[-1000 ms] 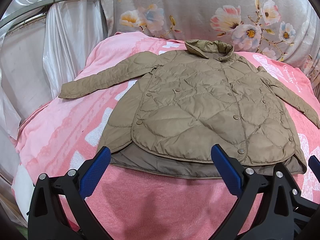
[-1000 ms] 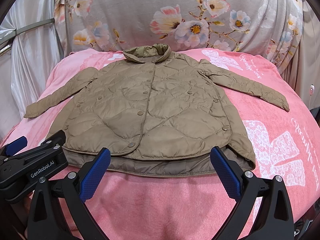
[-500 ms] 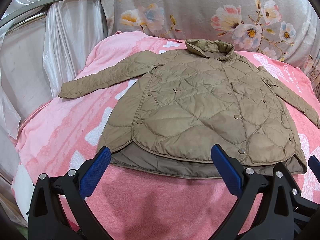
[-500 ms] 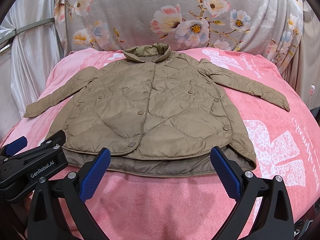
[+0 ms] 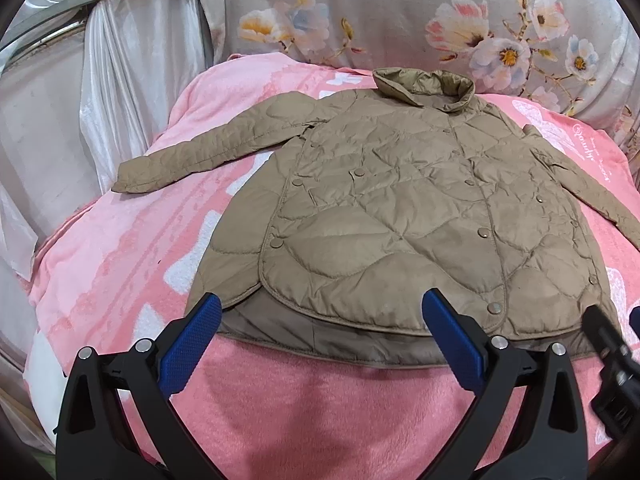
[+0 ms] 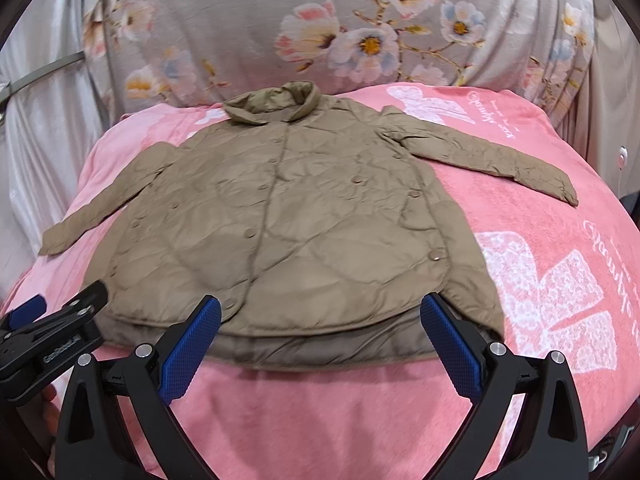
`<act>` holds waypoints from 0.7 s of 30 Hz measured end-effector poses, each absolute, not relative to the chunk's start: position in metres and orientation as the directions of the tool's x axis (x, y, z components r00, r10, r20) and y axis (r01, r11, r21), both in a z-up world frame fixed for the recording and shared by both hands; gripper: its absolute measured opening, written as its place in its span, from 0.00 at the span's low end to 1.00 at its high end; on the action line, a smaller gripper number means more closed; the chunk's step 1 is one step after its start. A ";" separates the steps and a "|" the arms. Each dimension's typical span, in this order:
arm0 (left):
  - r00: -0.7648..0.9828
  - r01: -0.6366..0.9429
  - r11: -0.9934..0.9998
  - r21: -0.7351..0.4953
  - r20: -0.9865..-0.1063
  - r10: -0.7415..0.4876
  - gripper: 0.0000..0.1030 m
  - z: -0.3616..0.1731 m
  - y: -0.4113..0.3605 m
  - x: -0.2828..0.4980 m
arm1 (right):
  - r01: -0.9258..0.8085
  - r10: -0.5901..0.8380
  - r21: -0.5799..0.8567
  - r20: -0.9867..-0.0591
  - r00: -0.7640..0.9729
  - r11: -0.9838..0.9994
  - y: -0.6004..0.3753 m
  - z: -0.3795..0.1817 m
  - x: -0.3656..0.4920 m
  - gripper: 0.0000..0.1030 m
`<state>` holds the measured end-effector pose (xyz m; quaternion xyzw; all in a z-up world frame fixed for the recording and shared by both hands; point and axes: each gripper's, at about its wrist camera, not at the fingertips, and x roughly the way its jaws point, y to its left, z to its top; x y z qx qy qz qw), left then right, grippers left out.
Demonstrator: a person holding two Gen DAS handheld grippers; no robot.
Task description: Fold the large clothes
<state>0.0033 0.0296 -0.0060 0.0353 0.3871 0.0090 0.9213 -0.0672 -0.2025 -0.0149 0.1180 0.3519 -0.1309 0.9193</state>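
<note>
A tan quilted jacket lies flat and face up on a pink blanket, collar at the far side, both sleeves spread out sideways. Its snap front is closed. My left gripper hangs open just short of the hem, nothing between its blue pads. My right gripper is likewise open at the hem, a little to the right. Each gripper shows at the edge of the other's view: the right one, the left one.
The pink blanket with white patterns covers a raised bed-like surface and drops off at the left. A grey floral cloth hangs behind. White satin drapes and a metal bar stand at the left.
The right gripper has shifted: its view now sits closer to the hem and turned slightly, with motion blur. The left gripper and the jacket have barely moved.
</note>
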 end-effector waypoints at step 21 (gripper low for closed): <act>0.702 -0.097 0.986 0.133 -0.693 0.163 0.95 -0.002 0.049 0.124 | 0.771 -0.302 0.446 -0.737 0.604 0.455 -0.566 -0.070 -0.024 0.95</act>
